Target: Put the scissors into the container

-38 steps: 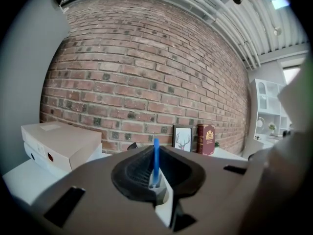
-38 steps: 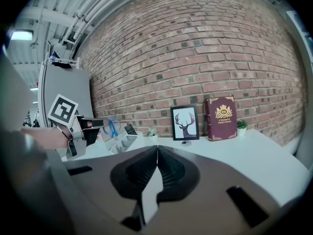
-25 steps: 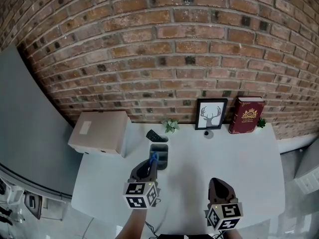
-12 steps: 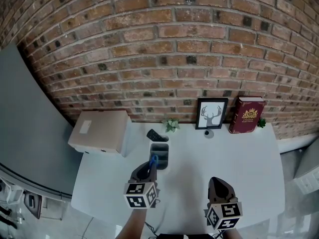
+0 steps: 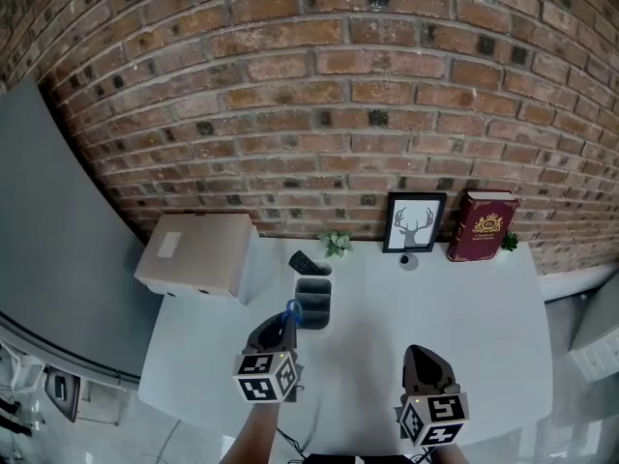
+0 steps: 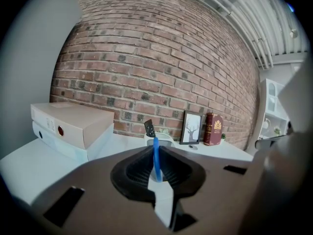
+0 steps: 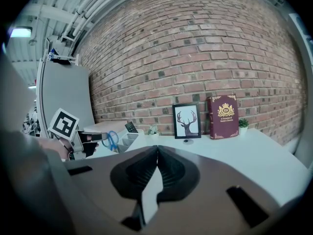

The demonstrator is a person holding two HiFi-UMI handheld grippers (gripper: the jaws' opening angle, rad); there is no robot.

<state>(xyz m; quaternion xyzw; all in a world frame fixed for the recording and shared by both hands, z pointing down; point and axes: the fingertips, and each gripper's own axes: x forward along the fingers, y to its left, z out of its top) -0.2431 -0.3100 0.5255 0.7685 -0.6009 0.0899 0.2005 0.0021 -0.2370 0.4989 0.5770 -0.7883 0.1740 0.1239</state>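
Observation:
My left gripper (image 5: 283, 327) is shut on a pair of blue-handled scissors (image 5: 293, 310), which it holds just in front of the near end of the grey divided container (image 5: 313, 303). In the left gripper view the blue scissors (image 6: 156, 156) stand upright between the shut jaws, with the container (image 6: 165, 138) right behind them. From the right gripper view, the scissors (image 7: 112, 140) hang beside the container (image 7: 128, 140). My right gripper (image 5: 423, 355) is shut on nothing, low over the table at the front right.
A black remote (image 5: 302, 262) sticks up from the container's far end. A beige box (image 5: 196, 255) sits at the back left. Along the brick wall stand a small plant (image 5: 335, 244), a framed deer picture (image 5: 415, 222) and a red book (image 5: 482, 226).
My left gripper has shifted slightly to the left with the scissors still in it. The right gripper has not moved.

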